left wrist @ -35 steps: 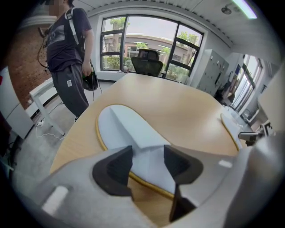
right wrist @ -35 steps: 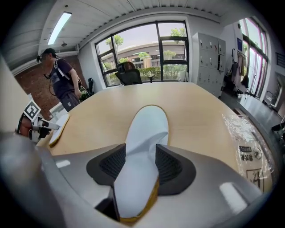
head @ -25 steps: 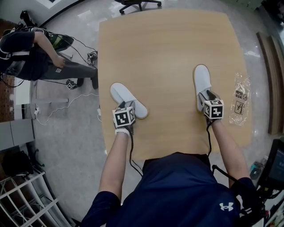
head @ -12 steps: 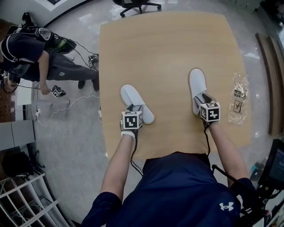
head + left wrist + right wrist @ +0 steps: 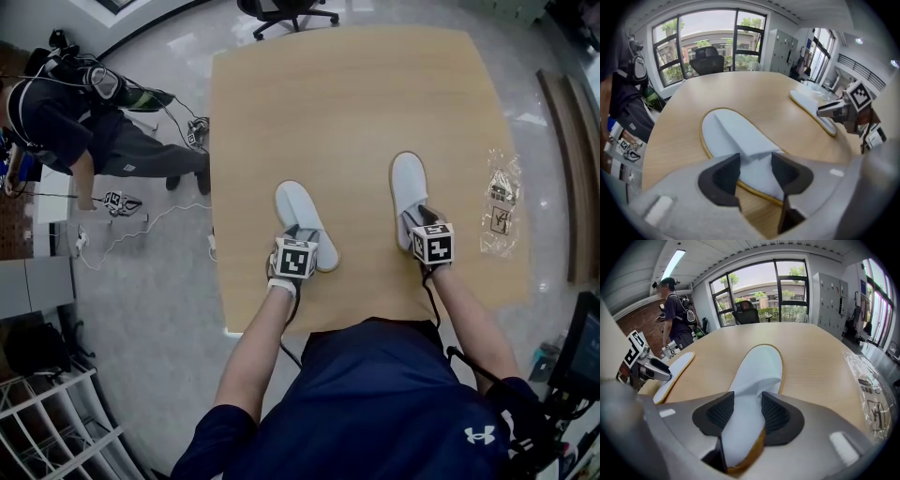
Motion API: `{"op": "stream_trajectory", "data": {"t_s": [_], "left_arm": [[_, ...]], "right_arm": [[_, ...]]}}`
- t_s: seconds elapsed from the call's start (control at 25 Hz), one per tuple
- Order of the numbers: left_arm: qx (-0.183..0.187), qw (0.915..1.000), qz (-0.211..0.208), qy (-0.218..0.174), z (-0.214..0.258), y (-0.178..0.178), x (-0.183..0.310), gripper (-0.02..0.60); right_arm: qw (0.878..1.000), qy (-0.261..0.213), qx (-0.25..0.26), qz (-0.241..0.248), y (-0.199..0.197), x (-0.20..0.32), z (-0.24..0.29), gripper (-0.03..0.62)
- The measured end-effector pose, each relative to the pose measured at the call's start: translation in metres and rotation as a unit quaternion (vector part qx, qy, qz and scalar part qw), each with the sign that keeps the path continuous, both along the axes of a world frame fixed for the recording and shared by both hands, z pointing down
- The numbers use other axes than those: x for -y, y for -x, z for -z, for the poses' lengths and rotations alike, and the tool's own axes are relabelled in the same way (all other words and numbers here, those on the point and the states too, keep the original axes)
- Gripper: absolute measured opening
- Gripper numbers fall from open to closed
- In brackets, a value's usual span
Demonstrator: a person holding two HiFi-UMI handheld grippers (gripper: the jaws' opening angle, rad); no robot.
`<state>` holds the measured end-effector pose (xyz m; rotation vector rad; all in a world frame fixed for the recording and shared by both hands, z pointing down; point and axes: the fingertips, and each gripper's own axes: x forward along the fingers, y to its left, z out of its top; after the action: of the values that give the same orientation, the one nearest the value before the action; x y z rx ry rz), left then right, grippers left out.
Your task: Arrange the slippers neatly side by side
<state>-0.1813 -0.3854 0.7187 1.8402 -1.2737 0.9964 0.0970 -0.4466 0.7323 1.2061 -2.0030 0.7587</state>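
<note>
Head view: left gripper [image 5: 299, 232] jaws pinch the heel of left slipper [image 5: 292, 202], toe at 11 o'clock. Right gripper [image 5: 418, 217] jaws, just been closing, clamp the heel of right slipper [image 5: 408, 181], toe at 12. Pair near but apart on bench [image 5: 356, 103]. Left to do, I judge: close the gap, square the left one.

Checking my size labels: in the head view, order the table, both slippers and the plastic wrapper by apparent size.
1. table, by far the largest.
2-4. left slipper, right slipper and plastic wrapper look much alike; the slippers are partly covered, so I won't rank them.
</note>
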Motion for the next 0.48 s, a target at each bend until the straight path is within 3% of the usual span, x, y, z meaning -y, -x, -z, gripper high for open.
{"op": "stream_trajectory", "data": {"t_s": [0.48], "left_arm": [[0.021, 0.9964, -0.082, -0.003, -0.012, -0.038, -0.021, 0.212]], "right_arm": [[1.000, 0.016, 0.017, -0.016, 0.013, -0.032, 0.000, 0.176]]}}
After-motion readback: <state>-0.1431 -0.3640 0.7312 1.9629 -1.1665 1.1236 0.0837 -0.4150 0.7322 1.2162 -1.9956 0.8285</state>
